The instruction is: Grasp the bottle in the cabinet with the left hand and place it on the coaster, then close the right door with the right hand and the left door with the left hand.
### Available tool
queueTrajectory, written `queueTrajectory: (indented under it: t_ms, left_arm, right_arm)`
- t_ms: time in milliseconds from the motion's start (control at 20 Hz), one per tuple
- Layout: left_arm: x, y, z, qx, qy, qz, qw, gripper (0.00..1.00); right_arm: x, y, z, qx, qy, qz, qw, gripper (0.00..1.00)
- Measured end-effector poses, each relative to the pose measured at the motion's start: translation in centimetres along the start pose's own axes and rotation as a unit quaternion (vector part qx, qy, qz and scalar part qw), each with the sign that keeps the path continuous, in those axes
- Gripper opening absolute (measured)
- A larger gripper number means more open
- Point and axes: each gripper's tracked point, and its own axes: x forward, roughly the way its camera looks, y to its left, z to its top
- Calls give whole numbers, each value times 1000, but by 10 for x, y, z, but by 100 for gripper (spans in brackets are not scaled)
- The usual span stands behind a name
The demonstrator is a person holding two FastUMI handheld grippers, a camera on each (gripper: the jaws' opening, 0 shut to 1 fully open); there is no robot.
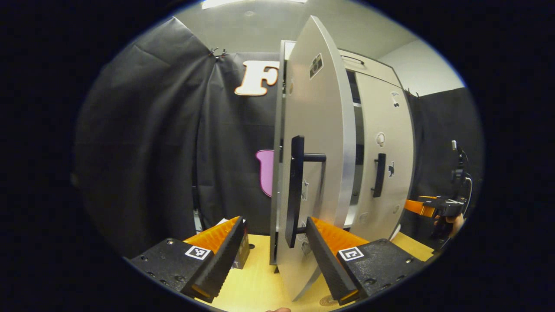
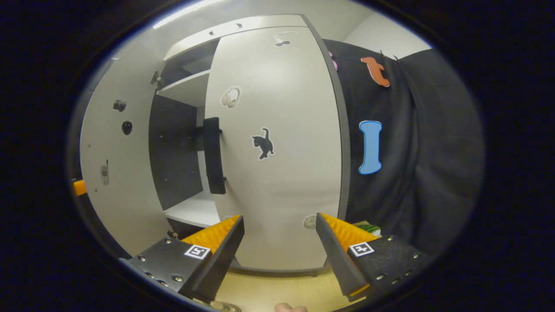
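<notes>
Left gripper view: left gripper spread wide, straddling the edge of the half-open pale grey left door beside its black bar handle. Right gripper view: right gripper wide, empty, facing the nearly closed right door (cat sticker); bottle unseen.

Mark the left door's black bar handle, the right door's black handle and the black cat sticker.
Left door's black bar handle (image 1: pixel 296 190): left gripper view, middle of the upright bar.
Right door's black handle (image 2: pixel 214 155): right gripper view, middle of the grip.
Black cat sticker (image 2: pixel 263 144): right gripper view, cat's body.
</notes>
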Motion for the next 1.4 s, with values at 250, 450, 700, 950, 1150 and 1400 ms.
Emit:
queueTrajectory:
  t_ms: [250, 450, 700, 950, 1150, 1400]
  left_arm:
    - [16, -39, -1, -6, -3, -35, 999, 92]
    - [29, -65, -2, 7, -6, -53, 999, 92]
    - [50, -86, -4, -2, -6, -69, 998, 92]
    - [73, -107, -4, -22, -5, -94, 995, 100]
    - [90, -120, -1, 11, -11, -95, 995, 100]
    - [109, -135, -6, -6, -6, -103, 995, 100]
  right_arm:
    - [-19, -18, 7, -8, -10, -8, 1000, 97]
    - [-34, -37, 5, -13, -6, -21, 1000, 100]
    - [-54, -70, -1, -13, -1, -55, 998, 97]
    - [-73, -108, -1, -7, -2, -98, 995, 97]
    - [-87, -134, -3, 3, -1, -128, 992, 97]
    - [-98, -158, -5, 8, 1, -155, 988, 100]
